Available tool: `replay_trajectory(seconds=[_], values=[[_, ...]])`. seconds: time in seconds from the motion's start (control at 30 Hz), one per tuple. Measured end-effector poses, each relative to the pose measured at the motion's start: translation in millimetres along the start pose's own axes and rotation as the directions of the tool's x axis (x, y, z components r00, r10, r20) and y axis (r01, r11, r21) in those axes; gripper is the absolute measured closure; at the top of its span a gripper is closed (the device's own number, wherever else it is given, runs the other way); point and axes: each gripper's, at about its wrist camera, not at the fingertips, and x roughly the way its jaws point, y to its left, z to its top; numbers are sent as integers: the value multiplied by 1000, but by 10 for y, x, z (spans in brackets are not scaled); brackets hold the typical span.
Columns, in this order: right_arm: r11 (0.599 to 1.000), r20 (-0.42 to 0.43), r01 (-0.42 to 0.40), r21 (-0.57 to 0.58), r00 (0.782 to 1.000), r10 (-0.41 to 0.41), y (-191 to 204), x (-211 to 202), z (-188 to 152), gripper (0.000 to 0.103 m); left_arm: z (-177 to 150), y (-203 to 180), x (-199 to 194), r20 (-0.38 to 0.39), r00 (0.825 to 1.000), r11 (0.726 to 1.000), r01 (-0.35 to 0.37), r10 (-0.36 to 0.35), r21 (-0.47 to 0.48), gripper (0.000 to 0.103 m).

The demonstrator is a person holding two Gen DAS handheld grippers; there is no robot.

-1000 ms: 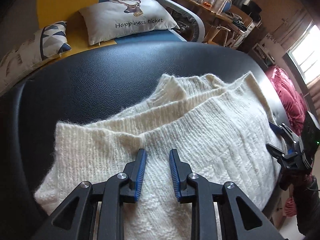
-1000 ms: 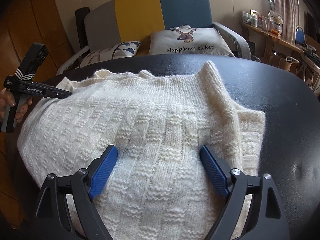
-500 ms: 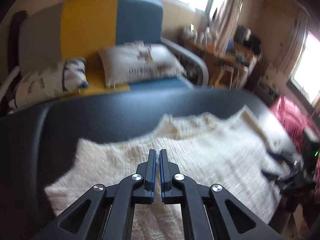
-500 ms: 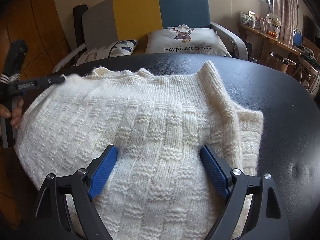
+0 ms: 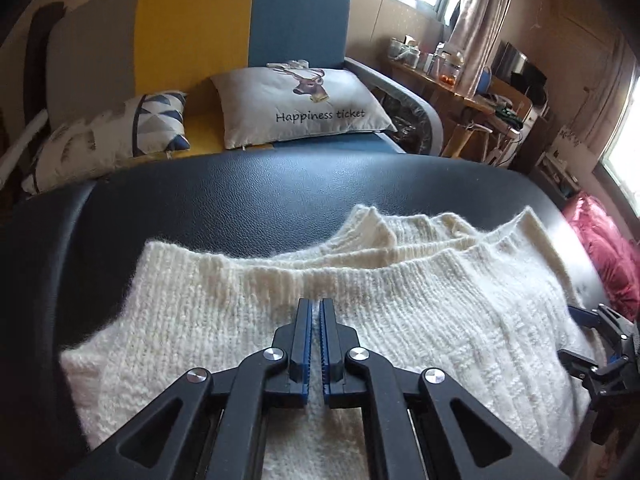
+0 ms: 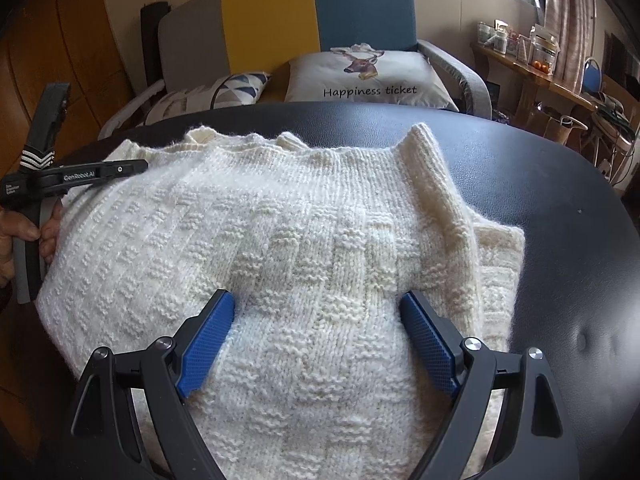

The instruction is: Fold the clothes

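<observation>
Two grippers work over a cream knitted sweater (image 6: 320,248) that lies spread on a black padded table (image 5: 248,196), in front of a sofa (image 5: 192,28) with a "Happiness ticket" cushion (image 5: 304,104). A second ago the left gripper (image 5: 316,308) stood apart over the knit; now its blue pads (image 5: 306,344) are pressed together, and whether any wool is caught between them I cannot tell. It also sits closer to the ribbed edge than before. In the right wrist view a hand (image 6: 24,236) holds it at the sweater's left edge. The right gripper (image 6: 318,304) is unchanged, jaws spread wide with the fabric between them.
</observation>
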Motion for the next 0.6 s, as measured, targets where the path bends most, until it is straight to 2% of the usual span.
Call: replay_trajectory(seconds=[0.1, 0.2, 0.3, 0.37, 0.47, 0.53, 0.6], values=[[1000, 6, -15, -2, 1000, 15, 16, -90, 78, 15, 24, 10, -274, 96, 995, 998, 45, -42, -32, 98], [999, 50, -32, -23, 998, 33, 112, -185, 264, 15, 114, -151, -444, 130, 988, 996, 74, -80, 52, 96], [997, 58, -45, -69, 997, 49, 304, -110, 493, 15, 155, -373, -343, 77, 991, 986, 97, -108, 132, 96], [993, 51, -41, -110, 998, 46, 449, 7, 629, 15, 159, -480, -163, 18, 996, 981, 81, -85, 174, 95], [991, 13, -29, -133, 999, 31, 546, 269, 738, 15, 67, -509, 214, -120, 990, 984, 90, -72, 153, 90], [991, -20, -6, -131, 1000, 3, 525, 444, 730, 15, 17, -499, 221, -91, 992, 984, 100, -88, 144, 89], [994, -49, -18, -109, 999, 13, 482, 573, 672, 15, 16, -446, 219, -91, 989, 985, 128, -117, 119, 89]])
